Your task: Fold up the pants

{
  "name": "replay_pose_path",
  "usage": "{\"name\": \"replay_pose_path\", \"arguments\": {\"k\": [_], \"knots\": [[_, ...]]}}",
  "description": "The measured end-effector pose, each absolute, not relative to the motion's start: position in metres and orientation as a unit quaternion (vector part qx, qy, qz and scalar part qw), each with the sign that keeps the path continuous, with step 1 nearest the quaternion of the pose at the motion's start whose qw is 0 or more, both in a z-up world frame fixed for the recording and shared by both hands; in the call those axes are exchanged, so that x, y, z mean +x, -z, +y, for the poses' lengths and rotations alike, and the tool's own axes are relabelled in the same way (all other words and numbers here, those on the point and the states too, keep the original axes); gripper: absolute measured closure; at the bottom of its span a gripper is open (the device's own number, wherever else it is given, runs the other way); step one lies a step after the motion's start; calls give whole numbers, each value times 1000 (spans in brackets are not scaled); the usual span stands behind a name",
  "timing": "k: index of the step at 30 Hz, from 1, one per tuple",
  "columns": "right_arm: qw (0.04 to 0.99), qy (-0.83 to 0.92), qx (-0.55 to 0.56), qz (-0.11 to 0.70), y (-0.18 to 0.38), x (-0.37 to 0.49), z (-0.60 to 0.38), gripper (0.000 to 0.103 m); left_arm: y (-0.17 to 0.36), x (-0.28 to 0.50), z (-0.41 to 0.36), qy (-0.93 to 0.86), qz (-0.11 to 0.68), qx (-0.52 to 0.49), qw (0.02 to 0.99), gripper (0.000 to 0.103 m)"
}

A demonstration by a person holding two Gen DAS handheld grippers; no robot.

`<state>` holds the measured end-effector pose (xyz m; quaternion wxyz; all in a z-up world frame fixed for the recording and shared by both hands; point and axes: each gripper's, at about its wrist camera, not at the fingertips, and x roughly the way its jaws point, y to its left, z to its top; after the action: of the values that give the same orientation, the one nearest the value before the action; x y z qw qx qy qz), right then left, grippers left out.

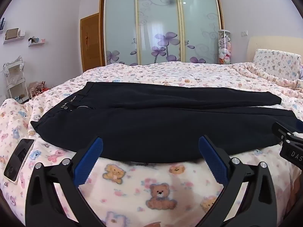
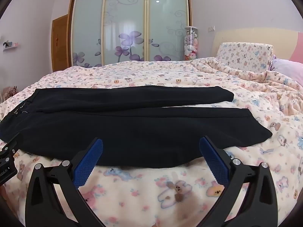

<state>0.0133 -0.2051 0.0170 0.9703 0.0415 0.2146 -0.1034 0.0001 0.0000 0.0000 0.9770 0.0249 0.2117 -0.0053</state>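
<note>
Both sets of jaws are standing wide apart with nothing between the blue pads. I am seeing the left gripper [image 1: 150,147] hanging over the bear-print blanket [image 1: 151,185] at the bottom of the left wrist view, its fingertips reaching just over the near edge of the black pants [image 1: 161,126]. The right gripper [image 2: 151,148] is sitting the same way at the bottom of the right wrist view, tips at the near hem line of the pants [image 2: 132,128], pads not pressing on the cloth.

The pants are lying flat across the middle of both frames, spread sideways on the blanket: waistband toward the left of the frame, legs running to the right, one leg lying behind the other with a thin strip of blanket showing between the cuffs.

I am also catching a phone [image 1: 19,159] lying face up at the lower left of the left wrist view, beside the waistband end but apart from it. A wardrobe [image 1: 161,26] with frosted, flower-printed sliding doors is filling the upper centre, and a pillow [image 2: 245,55] is leaning against the headboard at the upper right of the right wrist view.
</note>
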Motion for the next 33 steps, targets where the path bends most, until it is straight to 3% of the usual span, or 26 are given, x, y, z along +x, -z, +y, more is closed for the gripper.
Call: {"name": "replay_pose_path", "arguments": {"k": [33], "knots": [[969,103,48,218,-17,13,-209,1,0,0,0,6,212,24,977,2]]}}
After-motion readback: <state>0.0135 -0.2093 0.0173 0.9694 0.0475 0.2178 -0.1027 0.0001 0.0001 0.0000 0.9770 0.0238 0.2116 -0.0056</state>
